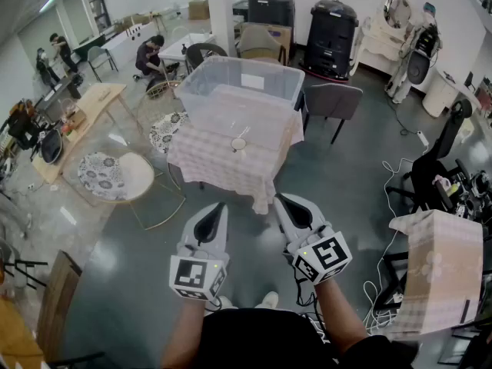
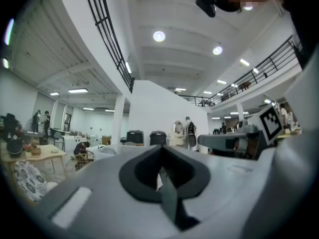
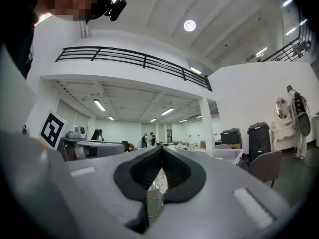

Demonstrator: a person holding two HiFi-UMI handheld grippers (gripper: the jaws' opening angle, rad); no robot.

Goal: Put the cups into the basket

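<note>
A small clear cup (image 1: 239, 143) stands near the middle of a table (image 1: 207, 164) covered with a checked cloth. Behind it, on the table's far half, sits a large clear plastic bin (image 1: 240, 83), which serves as the basket. My left gripper (image 1: 220, 206) and right gripper (image 1: 279, 198) are side by side, level, short of the table's near edge and well away from the cup. Both are shut with nothing between the jaws. The left gripper view shows the closed jaws of the left gripper (image 2: 160, 151), and the right gripper view those of the right gripper (image 3: 160, 151).
A round-seat chair (image 1: 115, 175) stands left of the table and a grey chair (image 1: 332, 102) behind it on the right. A wooden table (image 1: 84, 106) is further left. A cloth-covered box (image 1: 438, 271) and floor cables (image 1: 388, 191) lie to my right.
</note>
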